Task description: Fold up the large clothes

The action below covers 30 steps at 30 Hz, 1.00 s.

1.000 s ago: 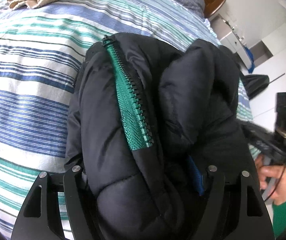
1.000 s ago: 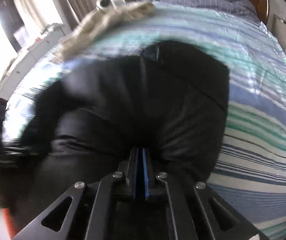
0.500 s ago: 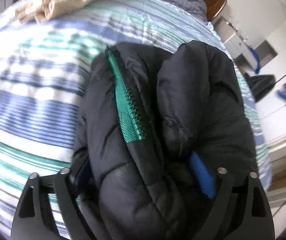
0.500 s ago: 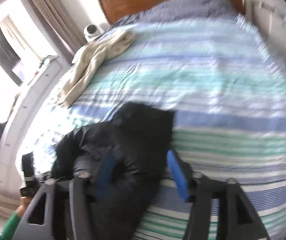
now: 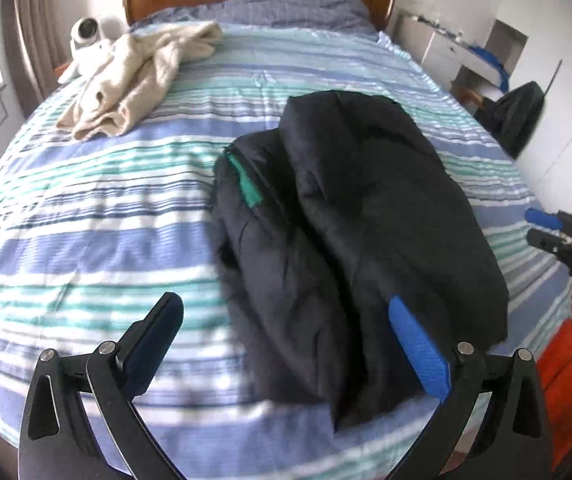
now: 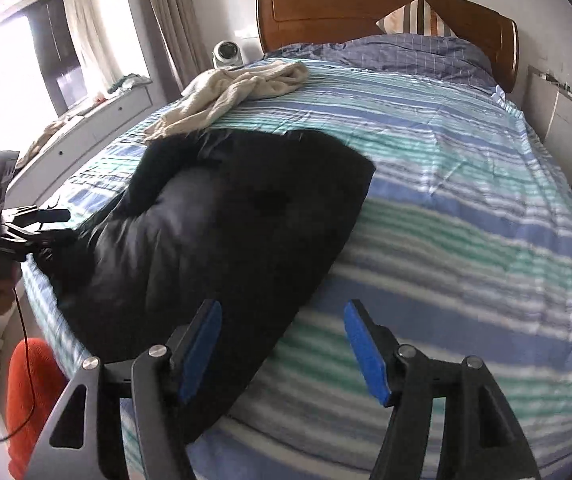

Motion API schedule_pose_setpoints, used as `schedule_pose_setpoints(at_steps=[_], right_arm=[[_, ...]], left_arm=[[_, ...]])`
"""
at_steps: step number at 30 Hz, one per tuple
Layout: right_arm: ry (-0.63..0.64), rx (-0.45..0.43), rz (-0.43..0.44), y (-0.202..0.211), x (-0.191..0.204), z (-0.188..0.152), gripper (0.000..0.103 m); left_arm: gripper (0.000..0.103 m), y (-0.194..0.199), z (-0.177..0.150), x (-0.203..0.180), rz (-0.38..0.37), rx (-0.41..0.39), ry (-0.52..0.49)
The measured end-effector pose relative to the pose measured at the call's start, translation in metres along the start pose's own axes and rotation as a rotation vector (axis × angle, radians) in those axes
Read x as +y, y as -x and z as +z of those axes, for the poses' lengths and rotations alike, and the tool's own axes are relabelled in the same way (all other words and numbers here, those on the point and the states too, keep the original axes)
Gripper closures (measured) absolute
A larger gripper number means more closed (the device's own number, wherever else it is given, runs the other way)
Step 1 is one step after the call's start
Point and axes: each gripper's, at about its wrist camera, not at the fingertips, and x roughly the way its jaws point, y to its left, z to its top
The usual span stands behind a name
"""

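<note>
A: Start with the biggest thing. What carries it all?

B: The bed, in a blue, teal and white striped cover, wooden headboard at twelve o'clock. It serves as a broad, soft surface to fold on.

A: And the garment itself?

B: A black puffer jacket lies folded into a bundle near the foot of the bed, about four o'clock from the bed's middle in the left wrist view. Its green zip tape shows at the bundle's ten o'clock edge. I judge the fold done, since the bundle rests on its own.

A: Anything else on the cover?

B: A crumpled beige garment at eleven o'clock, well apart from the jacket, probably waiting its turn.

A: The jaws?

B: The left gripper has just been opening and stands wide, released; the jacket shows between its fingers but the pads press on nothing. The right gripper also sprang apart, about half open, holding nothing, with the jacket's edge just beside its inner finger.
</note>
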Motion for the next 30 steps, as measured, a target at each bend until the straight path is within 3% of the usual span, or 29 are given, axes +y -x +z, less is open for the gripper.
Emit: schedule_pose_setpoints(at_steps=[2,4,5,8,10,13,18,20,23,26,30], right_arm=[[0.004,-0.041,-0.003,0.01,-0.004,-0.007,0.038],[-0.032,-0.091,-0.046,0.025,-0.013,-0.004,0.038],[-0.055,-0.109,-0.045,0.031,-0.016,-0.001,0.038],[-0.073,-0.115,-0.004,0.038,-0.016,0.014,0.038],[-0.034,-0.111,0.024,0.037,0.0,0.022,0.038],[-0.017,-0.095,0.12,0.026,0.022,0.029,0.038],[0.027,-0.103,0.215,-0.012,0.061,0.055,0.038],[0.037,-0.064,0.268,-0.041,0.076,0.066,0.038],[0.081,0.1,0.34,-0.108,0.108,0.069,0.036],[0.227,0.135,0.26,-0.136,0.146,0.06,0.035],[0.368,0.165,0.155,-0.148,0.181,0.051,0.035]], left_arm=[[0.001,0.007,-0.007,0.014,-0.029,-0.003,0.054],[0.001,0.014,-0.013,0.044,-0.106,-0.02,0.17],[0.001,0.014,-0.014,0.059,-0.112,-0.044,0.232],[0.002,0.008,-0.019,0.09,-0.032,-0.089,0.37],[0.002,-0.008,-0.011,0.1,-0.078,-0.056,0.391],[0.002,-0.031,-0.003,0.102,-0.216,-0.014,0.401],[0.002,-0.091,0.009,0.109,-0.509,0.08,0.52],[0.002,-0.105,0.005,0.108,-0.575,0.092,0.541],[0.002,-0.118,-0.001,0.107,-0.705,0.082,0.589],[0.001,-0.119,0.003,0.094,-0.797,0.071,0.555],[0.001,-0.127,0.021,0.069,-0.753,0.133,0.421]])
